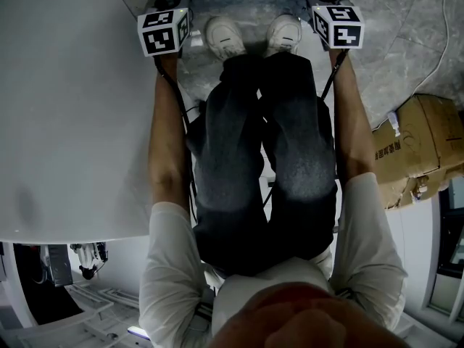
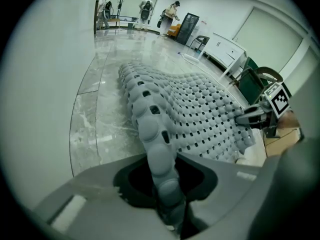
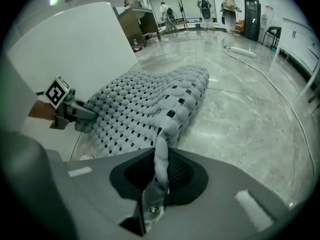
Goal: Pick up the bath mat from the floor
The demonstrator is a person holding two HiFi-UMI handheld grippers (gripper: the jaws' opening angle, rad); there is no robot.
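— Jaws nearest you first: your left gripper (image 2: 172,211) is clamped on the bumpy rim of the grey bath mat (image 2: 200,114), and that rim runs straight up between its two jaws.

— It's the same on your other side. Your right gripper (image 3: 152,199) pinches the mat's opposite near corner, with a thin strip of edge caught between its jaws.

— In your head view, both grippers sit just outside your white shoes (image 1: 225,36). The mat's perforated sheet stretches between them, beyond your toes.

— Past the grip, the mat sags across from one gripper to the other. Its near edge is raised, while its far end lies on the marble floor (image 3: 250,119).

— A big white surface (image 1: 65,107) is next to the mat on your left. On your right, well apart from it, there's a cardboard box (image 1: 417,143).

— Farther out, a white hose (image 3: 241,51) trails over the floor, and people (image 3: 204,4) stand at the far end of the room.
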